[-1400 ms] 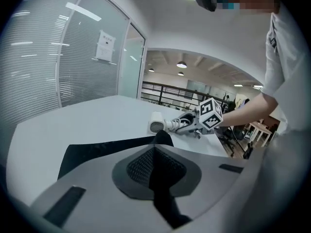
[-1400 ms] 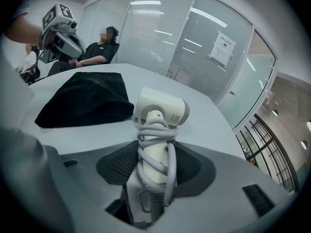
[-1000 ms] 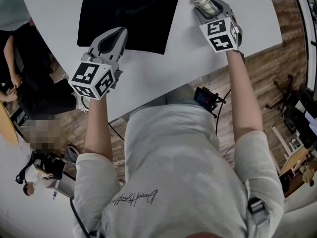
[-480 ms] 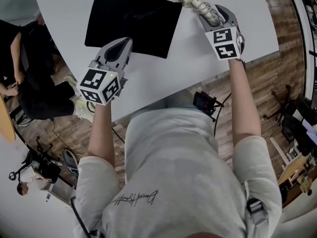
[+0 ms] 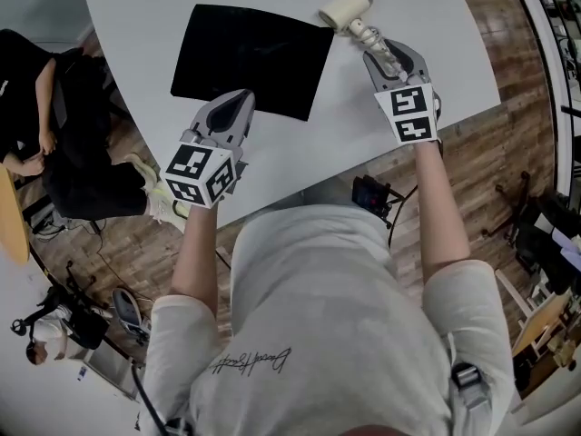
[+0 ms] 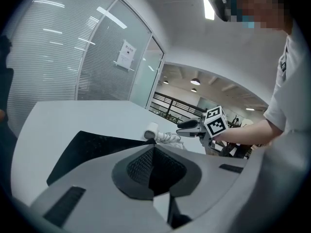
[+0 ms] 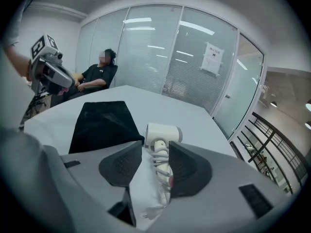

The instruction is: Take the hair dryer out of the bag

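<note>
The cream hair dryer (image 5: 345,7) lies on the white table (image 5: 454,34), its cord wound round the handle, just right of the flat black bag (image 5: 250,57). My right gripper (image 5: 388,51) hovers above the handle end, jaws closing, pads apart and pressing on nothing. In the right gripper view the hair dryer (image 7: 163,134) shows in the gap of the right gripper (image 7: 155,161), lying on the table below it. My left gripper (image 5: 238,101) is shut and empty at the bag's near edge. The left gripper view shows the left gripper (image 6: 154,152) over the bag (image 6: 92,147), with the dryer (image 6: 151,130) beyond.
The table's near edge runs just under both grippers, with wooden floor below. A person in black (image 7: 97,76) sits at the table's left side. Glass walls (image 7: 160,57) stand behind the table. A small black device (image 5: 377,184) hangs at my waist.
Both grippers have lifted and drawn back toward me. The right gripper has come off the dryer's handle and its jaws have narrowed; dryer and bag stay on the table.
</note>
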Demonstrator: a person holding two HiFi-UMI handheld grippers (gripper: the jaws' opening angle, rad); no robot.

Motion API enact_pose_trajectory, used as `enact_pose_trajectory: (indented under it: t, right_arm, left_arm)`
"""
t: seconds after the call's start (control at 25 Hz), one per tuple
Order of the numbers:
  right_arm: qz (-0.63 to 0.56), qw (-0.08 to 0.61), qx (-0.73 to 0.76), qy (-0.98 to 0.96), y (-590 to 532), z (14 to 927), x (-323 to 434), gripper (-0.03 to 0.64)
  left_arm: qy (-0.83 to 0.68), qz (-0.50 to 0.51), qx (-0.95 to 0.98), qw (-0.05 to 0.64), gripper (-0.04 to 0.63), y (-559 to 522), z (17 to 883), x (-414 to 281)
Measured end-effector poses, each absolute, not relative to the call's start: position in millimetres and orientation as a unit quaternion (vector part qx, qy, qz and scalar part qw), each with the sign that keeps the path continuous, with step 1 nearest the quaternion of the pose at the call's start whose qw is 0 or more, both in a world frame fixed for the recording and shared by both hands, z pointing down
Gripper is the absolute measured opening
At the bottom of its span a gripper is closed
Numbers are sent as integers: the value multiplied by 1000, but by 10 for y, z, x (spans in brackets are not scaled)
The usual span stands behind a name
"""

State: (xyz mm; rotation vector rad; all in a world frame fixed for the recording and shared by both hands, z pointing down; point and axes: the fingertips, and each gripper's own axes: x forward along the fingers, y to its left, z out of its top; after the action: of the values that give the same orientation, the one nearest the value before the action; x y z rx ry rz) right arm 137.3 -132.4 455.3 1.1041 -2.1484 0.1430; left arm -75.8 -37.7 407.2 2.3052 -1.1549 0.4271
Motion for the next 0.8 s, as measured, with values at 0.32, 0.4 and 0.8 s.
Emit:
enact_pose_trajectory:
  t: [0.32, 0.4, 0.8]
  right_arm:
    - [67, 303, 415, -855, -917, 4102, 1111, 37]
    - [75, 291, 403, -864, -812, 4004, 1014, 29]
    - [141, 241, 371, -886, -462, 3852, 615, 25]
  left_arm:
    - [-433, 149, 855, 242, 12, -232, 3827, -570]
    - [-444, 145, 852, 236, 12, -219, 3778, -595]
    - [-478, 123, 841, 222, 12, -112, 3467, -619]
